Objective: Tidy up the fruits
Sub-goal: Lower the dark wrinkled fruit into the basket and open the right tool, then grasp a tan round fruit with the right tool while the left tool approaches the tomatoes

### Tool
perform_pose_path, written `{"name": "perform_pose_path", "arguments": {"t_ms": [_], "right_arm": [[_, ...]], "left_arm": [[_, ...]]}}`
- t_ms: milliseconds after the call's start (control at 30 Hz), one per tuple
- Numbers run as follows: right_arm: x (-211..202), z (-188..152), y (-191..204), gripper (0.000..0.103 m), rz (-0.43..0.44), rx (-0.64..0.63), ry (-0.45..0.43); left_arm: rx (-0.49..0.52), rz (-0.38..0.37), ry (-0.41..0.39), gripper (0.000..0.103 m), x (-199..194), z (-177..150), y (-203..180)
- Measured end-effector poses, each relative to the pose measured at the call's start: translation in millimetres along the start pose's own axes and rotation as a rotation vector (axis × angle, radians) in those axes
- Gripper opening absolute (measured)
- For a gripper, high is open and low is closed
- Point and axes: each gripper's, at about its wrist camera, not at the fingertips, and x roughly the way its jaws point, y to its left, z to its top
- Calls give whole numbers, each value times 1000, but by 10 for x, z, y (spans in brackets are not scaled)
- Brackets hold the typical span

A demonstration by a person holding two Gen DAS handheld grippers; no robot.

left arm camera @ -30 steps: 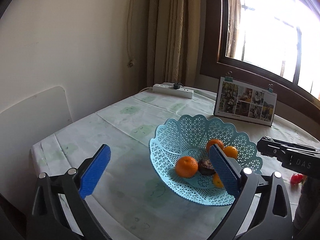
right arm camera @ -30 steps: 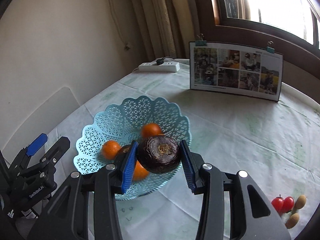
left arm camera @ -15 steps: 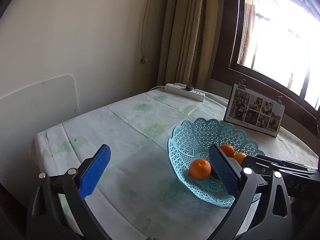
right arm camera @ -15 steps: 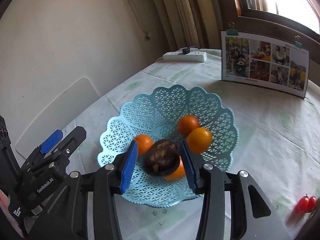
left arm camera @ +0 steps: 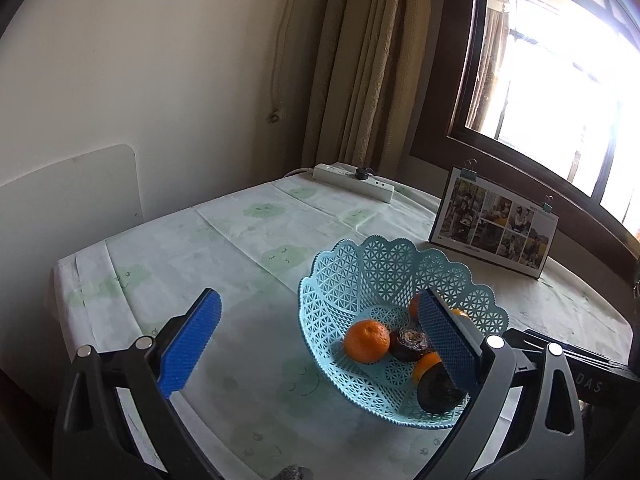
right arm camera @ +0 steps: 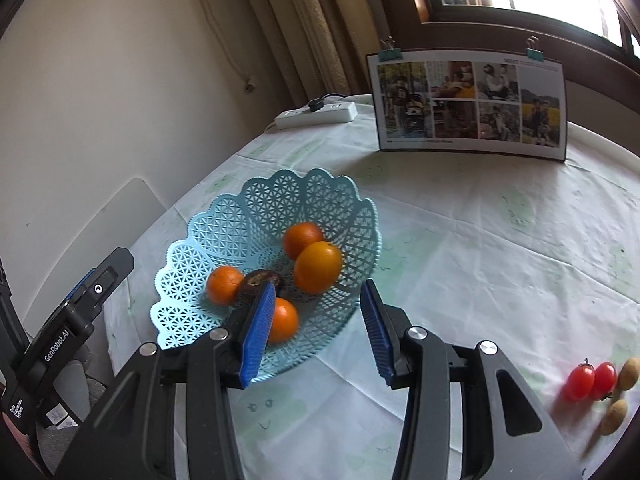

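Right gripper (right arm camera: 316, 328): jaws spread wide, nothing between the blue pads (right arm camera: 258, 332). It hangs just above the near rim of the light blue lattice basket (right arm camera: 224, 216).

Left gripper (left arm camera: 320, 344): jaws also wide apart, holding nothing. Its left pad sits over bare tablecloth (left arm camera: 240, 264) beside the basket (left arm camera: 320, 308); its right pad overlaps the basket's right half in the left wrist view.

Basket contents, near to far from the right wrist view:
- orange (right arm camera: 283, 319) closest to the near rim, partly behind the right gripper's left pad
- dark purple-brown round fruit (right arm camera: 262, 280), touching the orange (right arm camera: 224, 284) to its left
- larger yellow-orange citrus (right arm camera: 318, 267) on the right
- another orange (right arm camera: 302, 238) just behind it, toward the far wall of the basket

Left wrist view adds a second dark round fruit (left arm camera: 436, 390) at the basket's near-right side, mostly hidden by the left gripper's right pad. Exact fruit type unclear from either view.

Outside the basket, well to its right on the tablecloth: two cherry tomatoes (right arm camera: 592, 380) side by side, with two small tan oval fruits (right arm camera: 622, 394) just beside them.

Beyond the basket: photo collage board (right arm camera: 470, 106) standing upright with binder clips on its top edge. Further back left, a white power strip (right arm camera: 318, 114) near the curtain (left arm camera: 360, 60).
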Motion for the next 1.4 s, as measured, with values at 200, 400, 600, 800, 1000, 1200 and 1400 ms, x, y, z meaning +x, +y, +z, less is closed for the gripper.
{"name": "perform_pose_path", "arguments": {"t_ms": [200, 400, 600, 800, 1000, 1200, 1400], "right_arm": [[-112, -4, -151, 52, -25, 19, -27], [-234, -23, -312, 52, -55, 34, -52], [-354, -73, -539, 52, -88, 65, -65], [-528, -153, -820, 52, -138, 101, -81], [-725, -258, -1138, 53, -192, 147, -99], [-987, -432, -1463, 53, -268, 187, -121], [-1253, -685, -1809, 53, -347, 251, -122]], "left_arm": [[45, 1, 15, 100, 20, 5, -188], [94, 7, 18, 100, 16, -11, -384], [137, 0, 19, 100, 2, -31, -572], [182, -35, 26, 100, -17, -70, -800], [234, -70, 36, 100, -25, -126, -1054], [280, -127, 57, 100, -54, -179, -1304], [313, -190, 93, 100, -37, -243, -1574]]}}
